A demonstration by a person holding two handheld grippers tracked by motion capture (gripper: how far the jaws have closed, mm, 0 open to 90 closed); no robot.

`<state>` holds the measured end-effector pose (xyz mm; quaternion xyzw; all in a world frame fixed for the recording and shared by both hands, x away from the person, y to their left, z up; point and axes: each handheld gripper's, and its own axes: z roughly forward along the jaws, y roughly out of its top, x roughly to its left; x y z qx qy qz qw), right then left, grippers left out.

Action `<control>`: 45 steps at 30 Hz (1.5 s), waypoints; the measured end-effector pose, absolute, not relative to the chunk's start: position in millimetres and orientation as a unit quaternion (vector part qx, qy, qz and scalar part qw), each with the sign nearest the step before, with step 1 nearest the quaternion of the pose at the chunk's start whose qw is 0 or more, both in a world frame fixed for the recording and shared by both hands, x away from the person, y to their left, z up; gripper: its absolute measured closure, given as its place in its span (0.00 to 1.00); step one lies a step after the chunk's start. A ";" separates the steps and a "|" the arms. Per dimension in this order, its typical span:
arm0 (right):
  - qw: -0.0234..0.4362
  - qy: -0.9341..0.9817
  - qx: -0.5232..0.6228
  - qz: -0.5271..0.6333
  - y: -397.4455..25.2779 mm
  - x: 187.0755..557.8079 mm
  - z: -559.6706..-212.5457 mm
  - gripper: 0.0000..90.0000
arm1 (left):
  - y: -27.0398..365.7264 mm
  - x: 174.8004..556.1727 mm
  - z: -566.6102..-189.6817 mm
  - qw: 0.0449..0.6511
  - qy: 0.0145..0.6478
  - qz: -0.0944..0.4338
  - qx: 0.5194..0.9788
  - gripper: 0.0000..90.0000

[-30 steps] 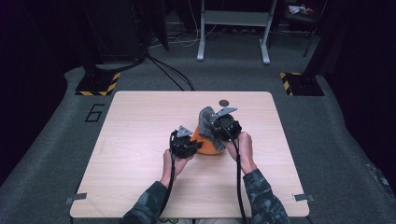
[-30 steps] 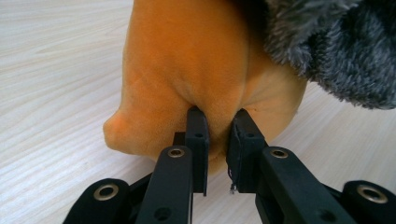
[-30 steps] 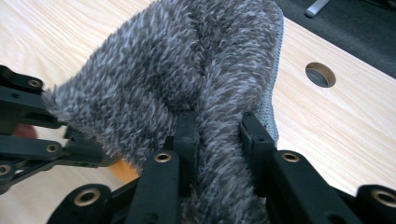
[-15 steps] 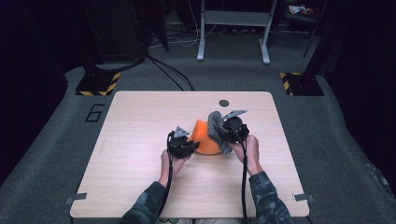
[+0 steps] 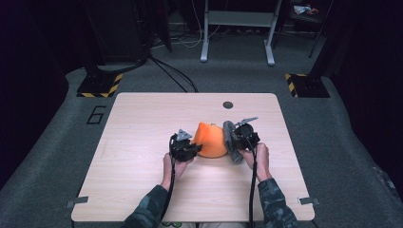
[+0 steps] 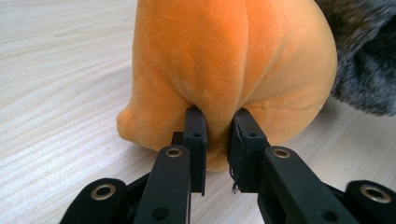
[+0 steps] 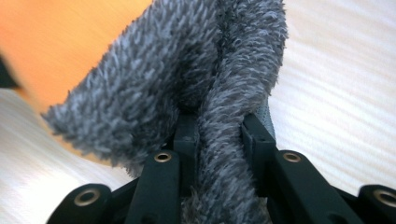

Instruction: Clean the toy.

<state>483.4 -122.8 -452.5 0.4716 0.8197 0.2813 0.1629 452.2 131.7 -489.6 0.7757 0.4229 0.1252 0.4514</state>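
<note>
An orange plush toy (image 5: pixel 211 140) lies near the middle of the wooden table (image 5: pixel 142 128), with a grey furry cover (image 5: pixel 230 140) hanging off its right side. My left gripper (image 5: pixel 190 148) is shut on a fold of the orange plush (image 6: pixel 233 60) at its left. My right gripper (image 5: pixel 240 137) is shut on the grey fur (image 7: pixel 219 93), a thick fold of it pinched between the jaws. In the right gripper view the orange plush (image 7: pixel 70 42) lies behind the fur at upper left.
A small dark round hole (image 5: pixel 228 104) sits in the table near its far edge. Bare wood surrounds the toy on all sides. Dark floor, stand legs (image 5: pixel 237 42) and cables lie beyond the table.
The grey cover has been drawn rightward and down off the orange plush, which now shows far more. My right gripper has come lower and nearer the person; the left has stayed about in place.
</note>
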 end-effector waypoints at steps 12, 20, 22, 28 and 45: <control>0.129 0.821 0.500 0.242 -129.9 492.5 -489.9 0.80 | 132.2 451.1 -489.2 0.451 0.422 0.127 0.776 0.87; 0.182 0.808 0.489 0.275 -139.4 485.3 -444.1 0.80 | 129.7 449.4 -487.9 0.445 0.417 0.139 0.780 0.86; 0.188 0.809 0.479 0.286 -135.7 482.9 -431.5 0.80 | 128.9 449.0 -487.2 0.441 0.413 0.144 0.784 0.86; 0.206 0.823 0.428 0.312 -102.8 473.8 -398.0 0.80 | 126.2 448.2 -486.2 0.437 0.410 0.150 0.787 0.86; 0.203 0.856 0.369 0.301 -48.6 475.0 -398.0 0.80 | 124.9 446.2 -487.4 0.439 0.398 0.156 0.790 0.86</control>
